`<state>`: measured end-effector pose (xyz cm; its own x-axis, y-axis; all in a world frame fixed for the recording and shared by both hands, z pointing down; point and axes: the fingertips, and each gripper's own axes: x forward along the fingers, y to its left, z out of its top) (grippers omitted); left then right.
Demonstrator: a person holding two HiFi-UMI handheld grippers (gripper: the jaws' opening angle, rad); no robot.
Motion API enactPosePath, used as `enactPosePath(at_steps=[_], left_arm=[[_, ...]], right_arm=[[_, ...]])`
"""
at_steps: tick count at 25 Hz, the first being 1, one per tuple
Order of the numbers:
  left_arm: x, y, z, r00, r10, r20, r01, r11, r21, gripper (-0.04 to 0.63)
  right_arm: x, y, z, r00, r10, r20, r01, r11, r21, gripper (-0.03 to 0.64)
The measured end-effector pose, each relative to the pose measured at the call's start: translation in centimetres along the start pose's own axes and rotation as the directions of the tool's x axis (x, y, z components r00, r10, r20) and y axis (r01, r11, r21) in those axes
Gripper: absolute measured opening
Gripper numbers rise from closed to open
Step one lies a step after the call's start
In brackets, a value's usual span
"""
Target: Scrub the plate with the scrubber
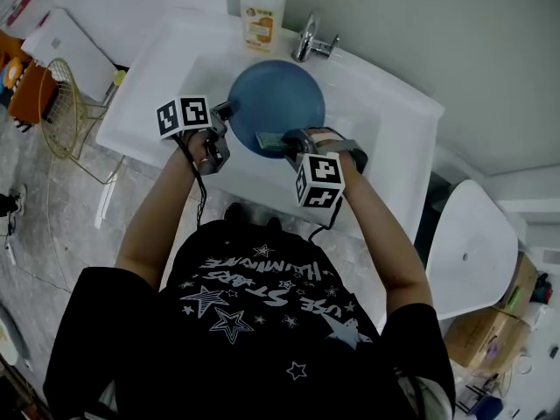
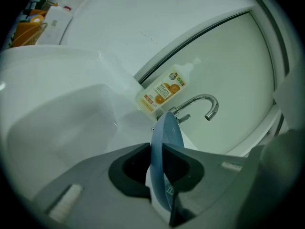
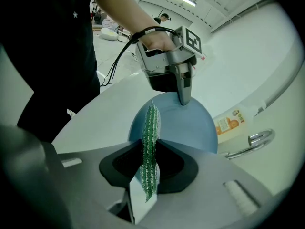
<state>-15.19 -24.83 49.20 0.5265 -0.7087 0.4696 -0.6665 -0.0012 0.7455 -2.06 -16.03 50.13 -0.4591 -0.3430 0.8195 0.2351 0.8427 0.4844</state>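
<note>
head view: left gripper (image 1: pixel 224 112) pinches the round blue plate (image 1: pixel 278 101) by its rim over the white sink (image 1: pixel 372 94), near the back edge; right gripper (image 1: pixel 280 142) clamps a flat green scrubber (image 1: pixel 268 140) at the plate's front rim.

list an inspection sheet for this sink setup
surface: white sink against the wall
job's things: blue plate held over the basin; green scrubber at its near edge, contact unclear
clutter: soap bottle beside the tap; wire rack left of the sink
grippers: left gripper shut on the plate's rim; right gripper shut on the scrubber
cables: black cable hangs from each gripper
surroundings: white stool, cardboard box on the floor
</note>
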Motion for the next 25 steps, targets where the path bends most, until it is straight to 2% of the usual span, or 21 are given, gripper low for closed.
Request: enactPosePath(at_steps=[6,9,12,15,18,25], left_arm=[[0.6,-0.2,-1.0,0.999,0.036,-0.007,-0.035,0.999,0.037,0.057],[0.9,-0.1,-1.8,0.998,0.062,-0.008,-0.061,0.996,0.06,0.054],[0.8,0.0,-2.6,0.997,0.081,-0.006,-0.08,0.995,0.054,0.051],[0.6,-0.1,-3.4,0.996,0.084,-0.016,-0.083,0.995,0.059,0.052],[0.4,-0.5,-3.9,0.998,0.06,-0.036,-0.057,0.996,0.07,0.052],[-0.1,0.1,-3.8,0.992,-0.037,-0.119,0.044,0.997,0.06,0.051]], right_arm=[[-0.2,1.7,-0.6,0.998,0.051,0.035,-0.051,0.999,-0.011,0.112],[-1.0,0.5,-1.1,0.997,-0.01,0.081,0.008,1.0,0.017,0.112],[-1.9,-1.8,-1.3,0.986,-0.119,0.115,0.118,0.993,0.018,0.112],[-1.9,-4.2,-1.6,0.968,-0.228,0.101,0.234,0.971,-0.051,0.11],[-1.1,-6.3,-0.9,0.952,-0.29,0.101,0.303,0.941,-0.154,0.11],[2.0,-8.9,1.5,0.95,-0.293,0.111,0.313,0.906,-0.284,0.11]])
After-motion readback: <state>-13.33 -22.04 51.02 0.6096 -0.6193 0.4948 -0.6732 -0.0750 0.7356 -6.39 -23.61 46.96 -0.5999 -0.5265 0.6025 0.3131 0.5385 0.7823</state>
